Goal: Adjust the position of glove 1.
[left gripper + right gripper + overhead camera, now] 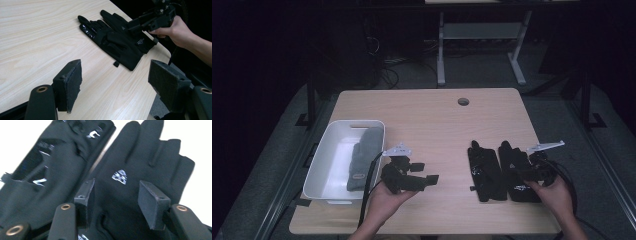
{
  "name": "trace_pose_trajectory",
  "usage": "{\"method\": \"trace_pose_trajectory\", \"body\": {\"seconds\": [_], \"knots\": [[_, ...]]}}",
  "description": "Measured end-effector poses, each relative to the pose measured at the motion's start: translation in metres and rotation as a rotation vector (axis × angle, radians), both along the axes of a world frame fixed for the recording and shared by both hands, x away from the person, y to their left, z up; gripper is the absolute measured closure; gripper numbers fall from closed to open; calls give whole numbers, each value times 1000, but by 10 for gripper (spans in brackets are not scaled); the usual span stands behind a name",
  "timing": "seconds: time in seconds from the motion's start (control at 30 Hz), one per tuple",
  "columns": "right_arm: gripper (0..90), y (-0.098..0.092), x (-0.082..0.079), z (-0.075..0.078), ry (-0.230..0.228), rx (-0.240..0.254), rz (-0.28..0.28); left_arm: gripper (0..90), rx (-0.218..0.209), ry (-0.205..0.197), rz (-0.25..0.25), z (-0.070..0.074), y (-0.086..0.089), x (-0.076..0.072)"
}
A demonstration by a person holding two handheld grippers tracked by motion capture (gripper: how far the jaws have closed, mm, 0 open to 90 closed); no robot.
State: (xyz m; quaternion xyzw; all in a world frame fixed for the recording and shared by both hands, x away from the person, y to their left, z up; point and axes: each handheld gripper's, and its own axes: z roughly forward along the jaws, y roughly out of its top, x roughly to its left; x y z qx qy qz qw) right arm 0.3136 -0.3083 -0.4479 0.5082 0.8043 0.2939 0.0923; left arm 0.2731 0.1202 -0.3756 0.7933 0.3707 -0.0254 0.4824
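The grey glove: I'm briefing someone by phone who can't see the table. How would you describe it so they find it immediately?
Start at the wooden table and find the white bin at its left edge. The grey glove lies inside it, fingers pointing away from the person. Unlike the two black gloves lying flat side by side on the table's right, it is pale, thick and knitted-looking.

Two black gloves lie flat side by side on the bench (422,115): one (523,175) right under the right claw (532,170), the other (485,171) just beside it, on the side toward the left claw (419,176). One grey mitten (364,157) lies in the one white bin (319,165), just beyond the left claw on the side away from the right one. There are two claws, each held in one of two hands, left (384,200) and right (557,195).
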Motion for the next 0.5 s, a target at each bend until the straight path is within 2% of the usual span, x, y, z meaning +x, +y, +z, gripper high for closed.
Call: {"method": "trace_pose_trajectory", "body": {"seconds": [0.23,0.27,0.3,0.37,0.43,0.5], "knots": [[535,-6,-4,-4,-18,-33,-8,269,6,4,-13,-2,-4,0],[548,-4,-5,-5,-22,-51,-4,269,5,7,-13,-2,-5,0],[570,1,-6,-5,-43,-105,12,269,5,7,-13,-3,-5,-1],[596,5,-7,-6,-63,-147,27,269,6,7,-13,-3,-5,-1],[631,8,-8,-7,-78,-170,32,269,3,9,-12,-3,-5,0],[658,8,-8,-7,-81,-169,32,269,4,8,-13,-3,-4,0]]}}
